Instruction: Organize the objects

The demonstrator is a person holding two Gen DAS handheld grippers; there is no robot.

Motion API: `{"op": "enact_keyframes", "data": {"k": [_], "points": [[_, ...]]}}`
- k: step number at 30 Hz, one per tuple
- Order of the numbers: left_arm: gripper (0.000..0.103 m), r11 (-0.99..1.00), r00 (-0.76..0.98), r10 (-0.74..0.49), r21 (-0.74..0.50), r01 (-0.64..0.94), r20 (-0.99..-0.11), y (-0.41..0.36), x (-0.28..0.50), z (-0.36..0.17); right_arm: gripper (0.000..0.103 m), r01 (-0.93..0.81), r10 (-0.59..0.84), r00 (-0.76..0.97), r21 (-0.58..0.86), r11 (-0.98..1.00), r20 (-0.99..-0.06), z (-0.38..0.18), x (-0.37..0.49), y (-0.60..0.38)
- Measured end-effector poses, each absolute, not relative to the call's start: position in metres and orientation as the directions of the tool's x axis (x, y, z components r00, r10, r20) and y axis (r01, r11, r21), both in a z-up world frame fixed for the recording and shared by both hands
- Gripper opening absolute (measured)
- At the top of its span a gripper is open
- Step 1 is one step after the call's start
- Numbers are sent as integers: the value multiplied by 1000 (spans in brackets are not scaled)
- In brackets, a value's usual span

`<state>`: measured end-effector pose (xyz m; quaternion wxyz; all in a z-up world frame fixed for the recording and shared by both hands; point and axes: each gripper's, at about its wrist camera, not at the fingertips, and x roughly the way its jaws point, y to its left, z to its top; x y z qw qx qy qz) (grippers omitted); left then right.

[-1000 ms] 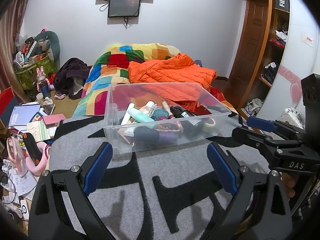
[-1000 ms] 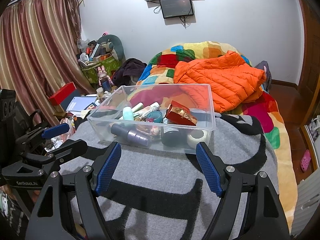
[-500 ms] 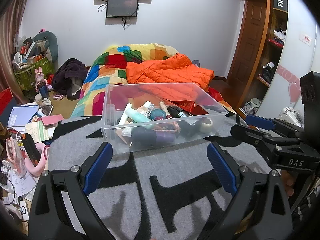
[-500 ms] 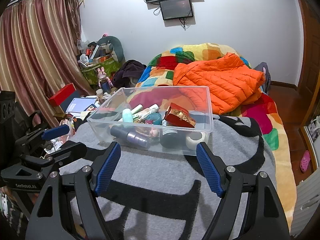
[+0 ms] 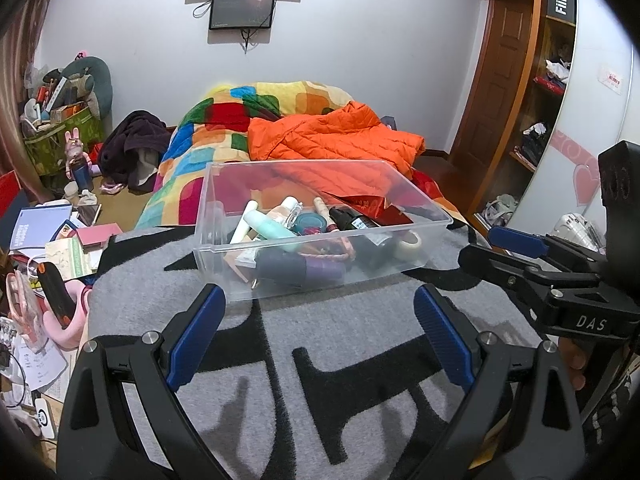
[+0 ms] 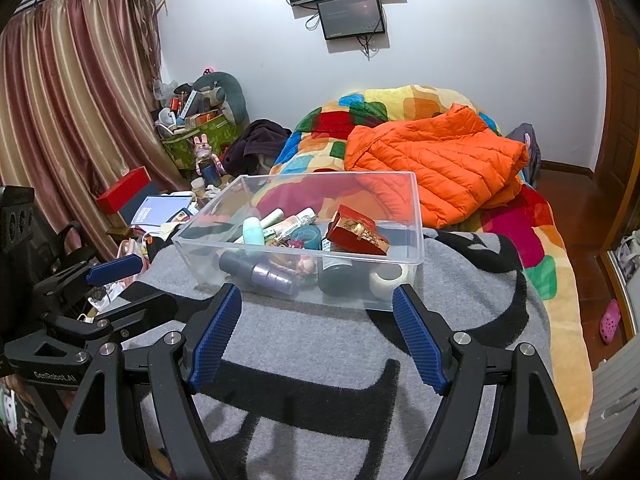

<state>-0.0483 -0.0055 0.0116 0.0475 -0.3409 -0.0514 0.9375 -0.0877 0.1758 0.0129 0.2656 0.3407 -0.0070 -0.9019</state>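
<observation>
Clear box [image 5: 320,240] on the grey blanket [image 5: 320,360], bottles piled inside, bottom ones hard to tell apart. Left gripper [image 5: 320,332] and right gripper [image 6: 316,332] jaws apart, empty, lower parts cut off.

Left wrist view: sits just behind the left hand-held gripper [image 5: 318,338], angled down across the grey blanket [image 5: 360,360] toward the bin [image 5: 320,220], near. Bed, far wall and screen [image 5: 243,9] lie beyond; the right hand-held gripper [image 5: 490,246] intrudes at right edge.

Right wrist view: same downward slant from behind the right hand-held gripper [image 6: 316,338], set further right; left hand-held gripper [image 6: 134,286] at left edge.

Shared: bin [image 6: 304,240], blanket [image 6: 320,360], orange jacket [image 6: 436,164], screen [image 6: 352,16].
</observation>
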Motion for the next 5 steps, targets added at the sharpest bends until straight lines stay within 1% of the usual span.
{"op": "enact_keyframes", "data": {"k": [5], "points": [[96, -990, -765, 123, -133, -49, -632, -6, -47, 12, 75, 474, -483, -627, 192, -859, -612, 12, -88, 176]]}}
